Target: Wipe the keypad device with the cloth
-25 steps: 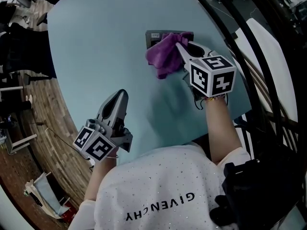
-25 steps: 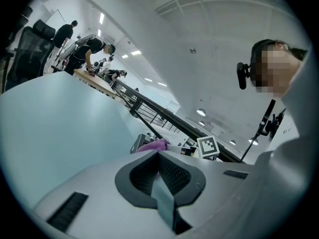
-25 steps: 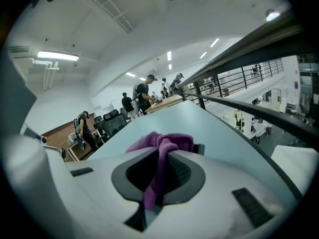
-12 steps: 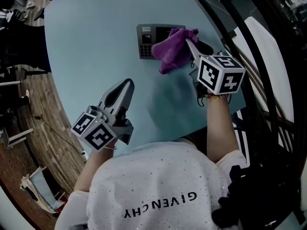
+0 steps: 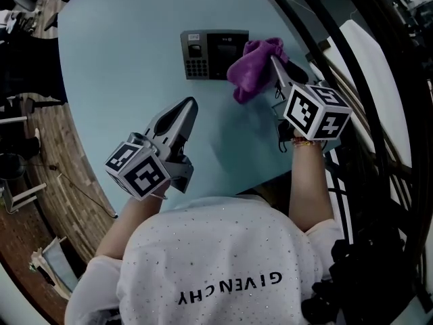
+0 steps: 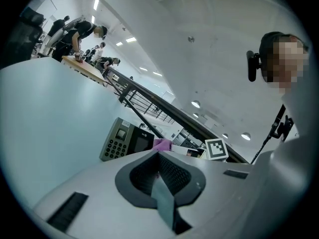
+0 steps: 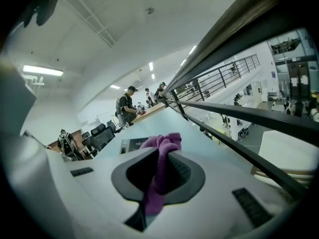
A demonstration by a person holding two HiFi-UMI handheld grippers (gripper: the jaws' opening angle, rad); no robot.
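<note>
Overhead, we see the right tongs (image 5: 276, 65) holding a crumpled purple cloth (image 5: 252, 73) at the edge of the dark grey keypad device (image 5: 213, 54) on the pale blue table (image 5: 122, 59). Left gripper view: left tongs (image 6: 159, 156) closed, empty. Right gripper view: cloth pinched; we judge wiping still pending.

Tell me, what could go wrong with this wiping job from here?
1. Nothing steadies the keypad device. The left gripper hangs shut and apart from it, so a wipe might push the device across the table.
2. The right gripper pinches only a fold of the purple cloth, which might slip out under pressure.
3. The cloth sits off the device's right end, so a short stroke could miss the keys at its left end.
</note>
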